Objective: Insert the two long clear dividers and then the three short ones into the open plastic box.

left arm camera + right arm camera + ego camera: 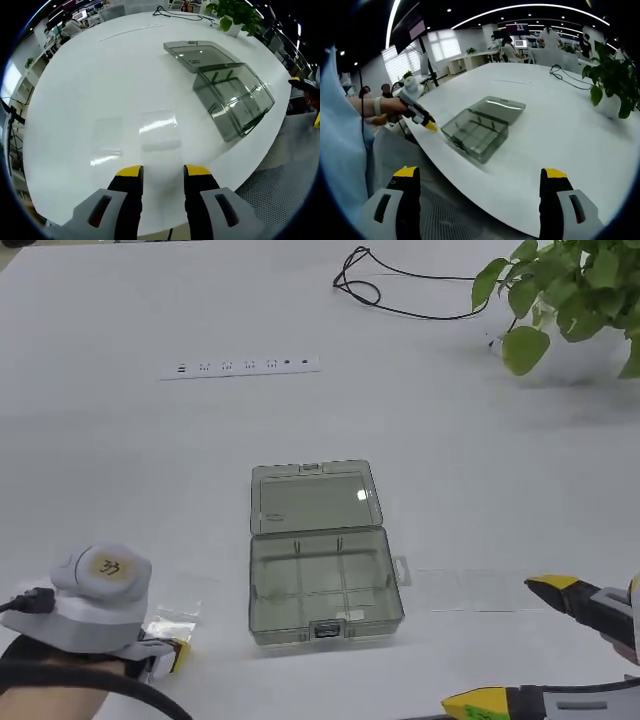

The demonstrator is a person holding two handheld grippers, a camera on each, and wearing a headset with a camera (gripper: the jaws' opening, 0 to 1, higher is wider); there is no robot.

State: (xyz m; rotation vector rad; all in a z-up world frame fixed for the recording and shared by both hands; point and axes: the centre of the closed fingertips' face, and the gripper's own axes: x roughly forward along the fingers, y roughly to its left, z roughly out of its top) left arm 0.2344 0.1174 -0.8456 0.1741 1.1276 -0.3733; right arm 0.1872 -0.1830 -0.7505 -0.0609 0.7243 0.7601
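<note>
Surveying from the largest thing down: we note the white table [120, 470], bare over most of its top, with a potted plant [570, 290] and a black cable [400, 295] at the far side.

The open plastic box [325, 585] sits in the middle near the front edge, with its lid [315, 495] laid flat behind it. Faint lines cross its base. We cannot tell whether they are slot ribs or dividers already seated.

The right gripper [480, 175] hangs off the table's near edge, jaws spread wide, nothing between them. The left gripper [163, 172] hovers low over the table to the left of the box, jaws a narrow gap apart, also empty.

The long clear dividers [470, 590] lie flat just right of the box. The short clear dividers [159, 130] lie flat directly ahead of the left gripper, well apart from the box.

We judge the task is at or near its start, with no piece in hand. The long pieces go first, so the next move probably falls to the right gripper. It calls for catching a thin, flat, near-invisible sheet by one edge, which may mean tipping it up or sliding it first.
</note>
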